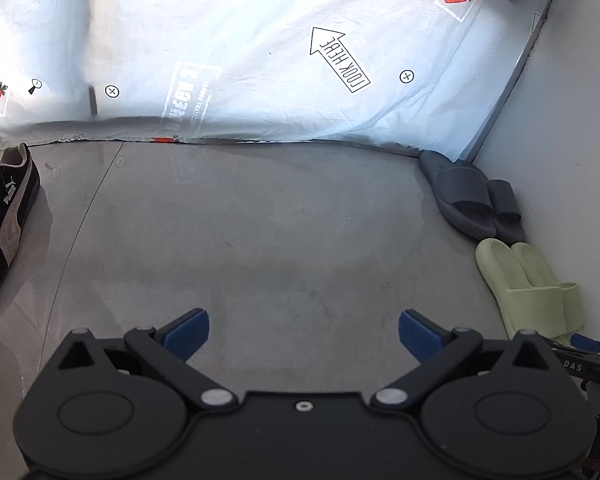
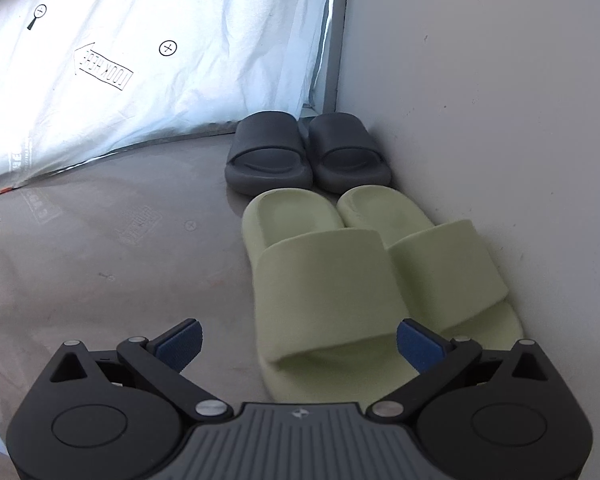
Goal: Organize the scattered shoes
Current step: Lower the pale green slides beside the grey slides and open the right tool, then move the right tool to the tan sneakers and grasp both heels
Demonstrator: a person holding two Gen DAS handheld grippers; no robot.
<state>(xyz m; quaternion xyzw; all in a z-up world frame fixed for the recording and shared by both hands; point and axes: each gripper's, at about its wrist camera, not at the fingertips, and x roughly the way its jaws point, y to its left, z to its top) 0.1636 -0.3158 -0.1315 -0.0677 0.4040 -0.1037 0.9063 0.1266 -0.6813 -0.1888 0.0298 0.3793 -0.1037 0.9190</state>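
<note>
While the green slippers and the grey slippers already sit paired along the white wall, the work left looks to be on the other side of the floor, where the sneakers lie at the left edge of the left wrist view. The left gripper hangs over bare floor with its jaws wide apart and nothing between them. The right gripper hovers just behind the near green slipper, jaws also spread and empty; whether its pads touch the strap cannot be told.

My reading is that the slipper row is done, or needs at most a small nudge. If the green pair gets squared up, push from the heel end and keep it just short of the grey pair, so that pair is not shoved into the corner by the printed sheet.

For the sneakers, the left gripper is the nearer one. Take one shoe by the collar or heel rim, where the jaws can close on a firm edge, lift it clear instead of dragging, and set it down parallel to the slippers, toes facing the same way. Only part of the sneakers shows, so how they lie against each other is unclear
</note>
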